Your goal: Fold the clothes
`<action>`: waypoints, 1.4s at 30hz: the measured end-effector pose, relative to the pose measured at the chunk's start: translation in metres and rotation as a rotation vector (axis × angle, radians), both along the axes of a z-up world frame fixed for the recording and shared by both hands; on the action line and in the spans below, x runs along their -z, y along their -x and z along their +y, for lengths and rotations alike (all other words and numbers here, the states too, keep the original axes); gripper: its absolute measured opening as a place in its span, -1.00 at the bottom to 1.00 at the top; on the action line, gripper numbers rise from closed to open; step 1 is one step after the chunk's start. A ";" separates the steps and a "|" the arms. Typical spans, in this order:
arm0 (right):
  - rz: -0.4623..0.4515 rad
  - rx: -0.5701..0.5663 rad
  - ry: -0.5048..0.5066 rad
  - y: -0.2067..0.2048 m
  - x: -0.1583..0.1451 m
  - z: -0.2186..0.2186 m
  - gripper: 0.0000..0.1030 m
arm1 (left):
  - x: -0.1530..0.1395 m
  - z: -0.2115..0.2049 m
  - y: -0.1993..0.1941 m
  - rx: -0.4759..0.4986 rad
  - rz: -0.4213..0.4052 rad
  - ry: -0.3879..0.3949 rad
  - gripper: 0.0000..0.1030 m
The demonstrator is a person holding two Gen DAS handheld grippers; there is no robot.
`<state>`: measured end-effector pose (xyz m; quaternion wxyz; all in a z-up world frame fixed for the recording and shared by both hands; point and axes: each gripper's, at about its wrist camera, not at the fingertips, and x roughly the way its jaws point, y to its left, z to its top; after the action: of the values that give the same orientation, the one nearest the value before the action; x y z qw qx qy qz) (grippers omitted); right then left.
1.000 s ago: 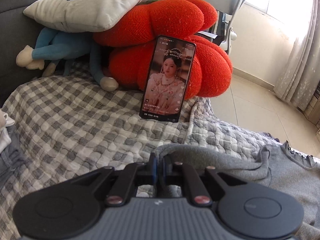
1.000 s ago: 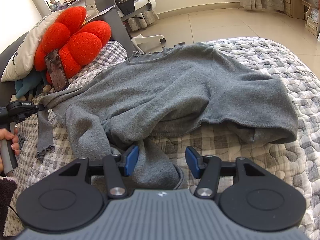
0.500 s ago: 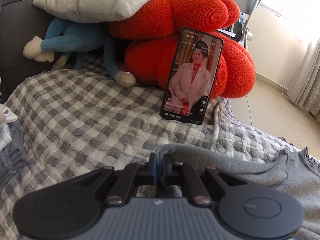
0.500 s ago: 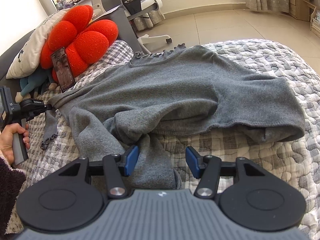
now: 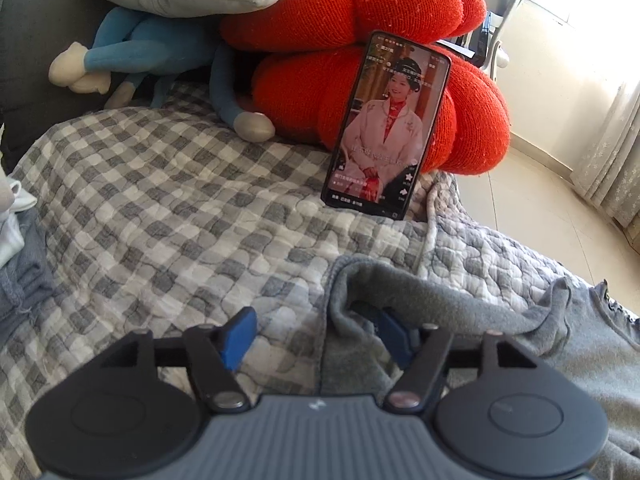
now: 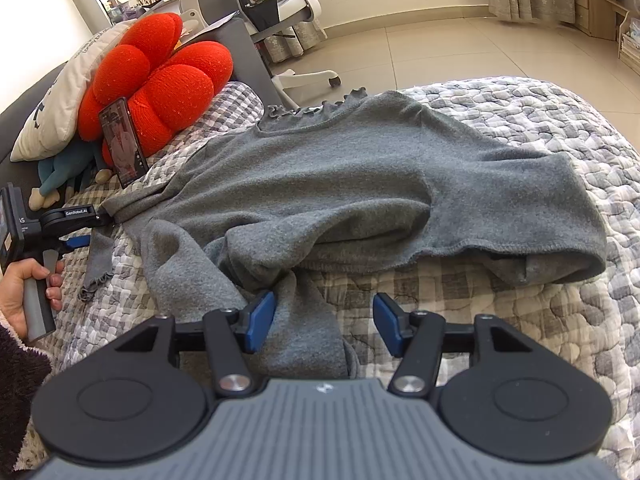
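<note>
A fold of the grey sweater hides part of the left gripper's right pad; the phone screen is too small to read.

White lettering "GenRobot.AI" on the black arm of the hand-held left gripper, seen from the right wrist view. Letter "S" on its black side block, the rest cut off. Upright black smartphone shows small white captions, too blurred to read. Dark print on the cream pillow, unreadable.
</note>
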<state>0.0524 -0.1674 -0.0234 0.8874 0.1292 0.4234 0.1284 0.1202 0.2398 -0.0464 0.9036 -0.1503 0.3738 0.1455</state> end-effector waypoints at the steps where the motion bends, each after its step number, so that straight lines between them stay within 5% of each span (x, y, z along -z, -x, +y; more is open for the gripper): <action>1: -0.001 0.002 0.000 0.000 0.000 0.000 0.17 | -0.002 0.000 0.003 0.003 0.003 0.009 0.50; 12: -0.005 0.066 -0.023 0.001 -0.004 -0.016 0.28 | -0.025 -0.030 0.043 0.141 0.033 0.125 0.94; 26: 0.009 0.148 -0.063 -0.005 0.006 -0.036 0.28 | -0.022 -0.104 0.064 0.394 0.030 0.253 0.93; 31: 0.006 0.165 -0.059 -0.013 0.013 -0.035 0.19 | -0.005 -0.118 0.062 0.428 0.054 0.374 0.61; 35: -0.016 0.182 -0.066 -0.018 0.015 -0.036 0.00 | 0.002 -0.119 0.063 0.425 0.054 0.387 0.43; 40: -0.035 0.205 -0.094 -0.025 0.020 -0.039 -0.55 | 0.003 -0.100 0.065 0.360 0.018 0.384 0.36; 42: -0.032 0.213 -0.112 -0.027 0.023 -0.042 -0.88 | 0.004 -0.089 0.066 0.323 0.003 0.397 0.19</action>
<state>0.0794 -0.2089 -0.0460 0.8940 0.2207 0.3855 0.0590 0.0547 0.1507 -0.0500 0.8673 -0.2628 0.4157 -0.0767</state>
